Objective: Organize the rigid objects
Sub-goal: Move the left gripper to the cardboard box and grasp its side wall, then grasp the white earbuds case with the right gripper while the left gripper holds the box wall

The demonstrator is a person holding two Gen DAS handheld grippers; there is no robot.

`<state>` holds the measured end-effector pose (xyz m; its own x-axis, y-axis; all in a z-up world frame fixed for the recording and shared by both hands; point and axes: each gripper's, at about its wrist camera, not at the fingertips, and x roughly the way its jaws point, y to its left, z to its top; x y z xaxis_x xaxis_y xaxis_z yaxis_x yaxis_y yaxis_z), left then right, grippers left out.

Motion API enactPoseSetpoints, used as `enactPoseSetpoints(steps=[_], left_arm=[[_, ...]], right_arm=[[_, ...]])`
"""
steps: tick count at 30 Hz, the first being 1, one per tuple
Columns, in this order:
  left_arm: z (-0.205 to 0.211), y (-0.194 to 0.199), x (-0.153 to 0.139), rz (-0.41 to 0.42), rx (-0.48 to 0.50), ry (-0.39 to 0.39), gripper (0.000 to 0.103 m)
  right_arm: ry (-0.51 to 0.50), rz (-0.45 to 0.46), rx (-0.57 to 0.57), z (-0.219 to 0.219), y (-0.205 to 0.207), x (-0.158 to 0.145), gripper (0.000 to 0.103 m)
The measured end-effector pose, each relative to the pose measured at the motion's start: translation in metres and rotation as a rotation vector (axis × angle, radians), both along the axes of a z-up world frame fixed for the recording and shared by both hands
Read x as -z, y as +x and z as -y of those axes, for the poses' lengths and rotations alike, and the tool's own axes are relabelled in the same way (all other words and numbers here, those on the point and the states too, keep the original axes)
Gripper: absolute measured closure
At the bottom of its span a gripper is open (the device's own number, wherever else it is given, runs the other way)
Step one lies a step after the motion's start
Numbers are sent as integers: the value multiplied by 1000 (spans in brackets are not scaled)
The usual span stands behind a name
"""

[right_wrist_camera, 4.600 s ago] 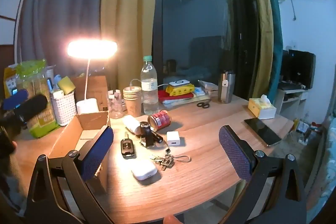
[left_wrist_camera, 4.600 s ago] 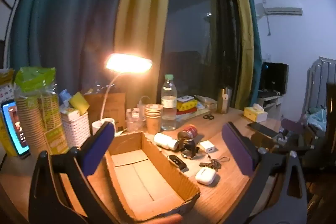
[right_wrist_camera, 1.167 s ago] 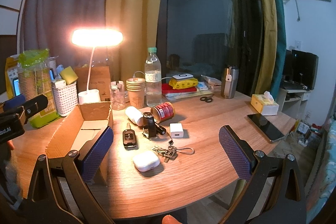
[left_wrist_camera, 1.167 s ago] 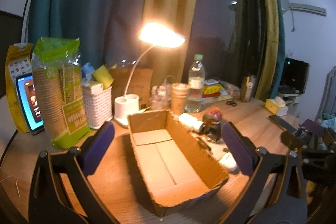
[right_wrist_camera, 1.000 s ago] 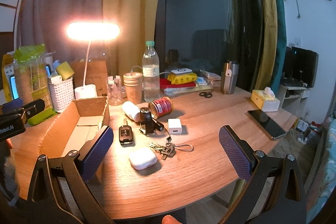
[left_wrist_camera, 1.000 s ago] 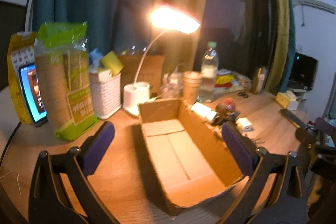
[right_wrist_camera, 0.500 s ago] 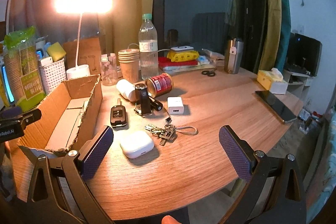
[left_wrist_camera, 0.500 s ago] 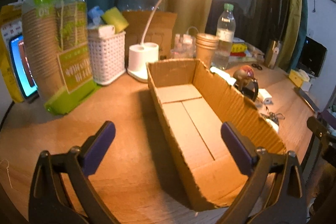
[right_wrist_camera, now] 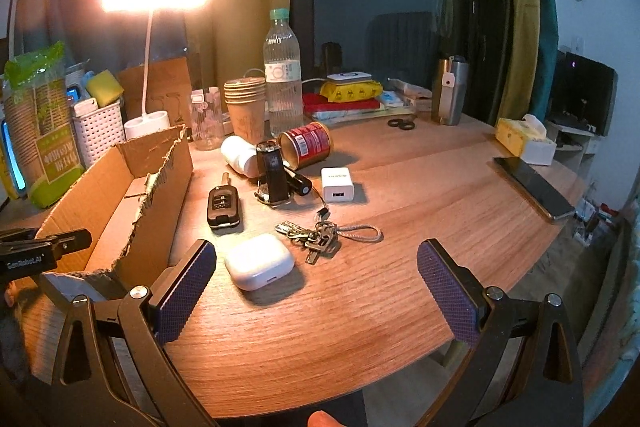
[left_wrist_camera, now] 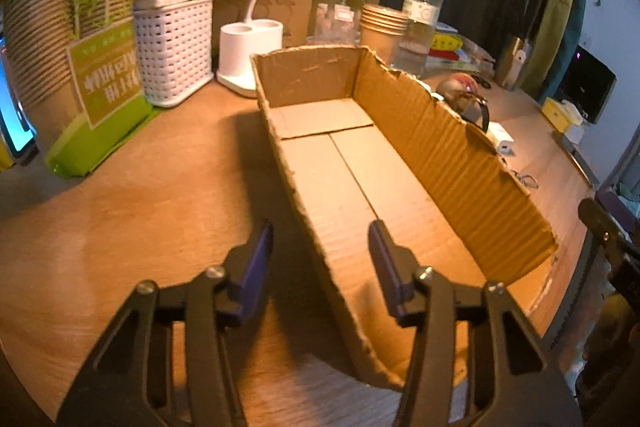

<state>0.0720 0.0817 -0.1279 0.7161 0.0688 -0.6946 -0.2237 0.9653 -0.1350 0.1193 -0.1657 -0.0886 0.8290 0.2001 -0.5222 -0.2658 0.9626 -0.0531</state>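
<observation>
An empty cardboard box [left_wrist_camera: 440, 147] lies on the wooden desk. My left gripper [left_wrist_camera: 321, 233] straddles the box's near left wall. Its jaws are closing, and the pads stand apart from the cardboard between them. Right of the box [right_wrist_camera: 160, 183] lie a white earbud case [right_wrist_camera: 259, 261], a key bunch [right_wrist_camera: 320, 237], a car key [right_wrist_camera: 223, 205], a white charger [right_wrist_camera: 337, 184], a black gadget [right_wrist_camera: 272, 179], a red can [right_wrist_camera: 306, 143] and a white bottle [right_wrist_camera: 240, 151]. My right gripper [right_wrist_camera: 316, 253] hangs open above the desk, just short of the case and keys.
A water bottle [right_wrist_camera: 282, 75], stacked paper cups [right_wrist_camera: 245, 103], a lamp base [left_wrist_camera: 248, 43], a white basket [left_wrist_camera: 172, 47] and a green cup pack [left_wrist_camera: 80, 47] line the back. At the right are a steel tumbler [right_wrist_camera: 450, 91], a tissue box [right_wrist_camera: 524, 137] and a phone [right_wrist_camera: 534, 193].
My left gripper dropped and tilted down over the box's near left wall, and its jaws narrowed a lot. My right gripper sank slightly toward the desk, still open.
</observation>
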Motion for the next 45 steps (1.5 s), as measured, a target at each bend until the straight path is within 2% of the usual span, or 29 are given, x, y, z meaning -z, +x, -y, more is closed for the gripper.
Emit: enactPoseSetpoints(steps=[3,7,8,12,17,25,30,32,36,37,45], left_arm=[[2,2,1,0,10,7,68],[0,7,1,-11,24,34,89],[-2,9,1,-16,35,40,91],[-10,13,2,-33,70,-5,92],[-9,12,4,-29,60,-28,92],[-5,7,3,-5,50,-3,92],[-8,5,2,6,45,-15,92],[-8,2,1,17,36,-18,92],[-12,-1,0,31,12,-25,92],[-13,-1,0,36,3,-28,92],[-20,-5,-2,58,-45,-42,92]], right_arm=[[4,-25,-17,-1,4,7,1],[1,-54,-58,-7,10,16,1],[0,-61,-67,-9,12,18,1],[17,-105,-110,-17,25,27,1],[33,-158,-164,-27,41,33,1],[-2,-198,-176,-38,57,45,1],[-21,-225,-180,-41,65,49,17],[-32,-233,-178,-41,67,50,26],[-46,-226,-193,-44,66,51,34],[-49,-222,-192,-45,65,52,41],[-33,-208,-192,-43,61,49,43]])
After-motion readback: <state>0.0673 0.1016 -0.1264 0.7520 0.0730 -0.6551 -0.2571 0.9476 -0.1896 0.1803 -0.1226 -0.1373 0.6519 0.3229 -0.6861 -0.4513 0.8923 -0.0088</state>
